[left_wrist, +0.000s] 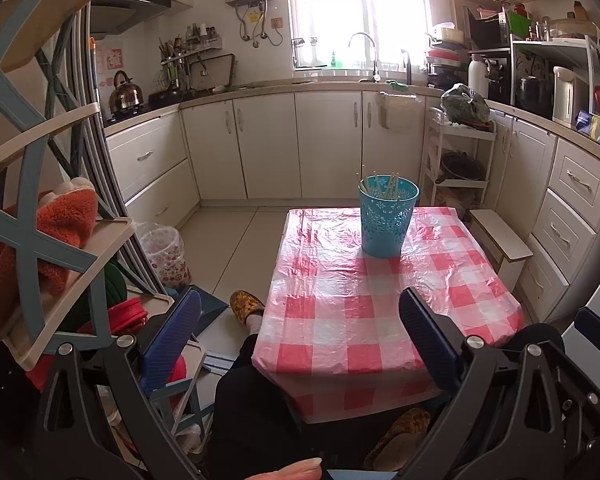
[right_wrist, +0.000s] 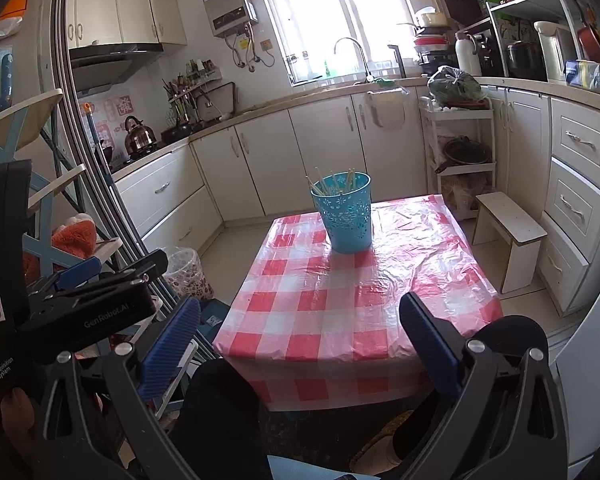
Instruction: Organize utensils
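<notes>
— Looking along both cameras, where do the utensils sit?

— In the turquoise perforated holder (left_wrist: 388, 220), upright on the far half of the checked surface (left_wrist: 380, 320). The pale chopsticks (left_wrist: 384, 186) stand bundled inside it, only their tips above the rim. No loose utensil shows anywhere on the cloth.

— And the fingers?

— The left gripper (left_wrist: 300, 336) is spread wide with nothing between its blue pads; the right gripper (right_wrist: 300, 340) is equally wide and empty. Both hang at the near edge of the surface, over the person's dark-clad knees, well apart from the holder.

— Which way does the holder lie from each?

— From the left, at about one o'clock; from the right, close to twelve, a shade toward one. The chopsticks' long axis runs near vertical, fanning slightly toward eleven in the right view.

— Which hand is nearer?

— Hard to say; neither view settles it. The right lines up straighter, so I'd judge it the better placed. With the sticks already housed, I'd guess the sorting is either finished or not begun.
</notes>
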A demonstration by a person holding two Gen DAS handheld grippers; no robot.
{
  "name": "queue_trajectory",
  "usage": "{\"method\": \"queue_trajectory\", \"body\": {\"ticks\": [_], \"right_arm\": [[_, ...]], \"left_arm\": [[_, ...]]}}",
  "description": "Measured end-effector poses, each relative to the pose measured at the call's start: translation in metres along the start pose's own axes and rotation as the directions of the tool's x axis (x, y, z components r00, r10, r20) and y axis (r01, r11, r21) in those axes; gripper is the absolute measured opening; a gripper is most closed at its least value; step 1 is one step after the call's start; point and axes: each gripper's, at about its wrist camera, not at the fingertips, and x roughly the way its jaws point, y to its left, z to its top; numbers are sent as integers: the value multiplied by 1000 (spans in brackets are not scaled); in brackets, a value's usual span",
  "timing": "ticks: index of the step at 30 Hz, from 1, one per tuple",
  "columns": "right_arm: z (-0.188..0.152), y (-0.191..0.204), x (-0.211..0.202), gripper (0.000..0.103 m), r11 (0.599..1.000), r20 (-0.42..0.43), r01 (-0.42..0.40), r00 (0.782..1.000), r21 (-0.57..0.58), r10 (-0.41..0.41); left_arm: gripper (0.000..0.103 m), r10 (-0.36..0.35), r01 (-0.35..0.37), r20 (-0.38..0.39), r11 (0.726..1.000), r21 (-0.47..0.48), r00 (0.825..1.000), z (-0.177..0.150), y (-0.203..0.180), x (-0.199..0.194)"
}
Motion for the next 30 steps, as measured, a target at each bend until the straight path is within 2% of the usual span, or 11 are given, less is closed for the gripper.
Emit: {"method": "queue_trajectory", "body": {"ticks": [30], "right_arm": [[-1,4,-4,95,1000,7,5,1000,-8,-5]], "left_arm": [[95,-2,2,2,1000,-7,1000,2,3,-3]]}}
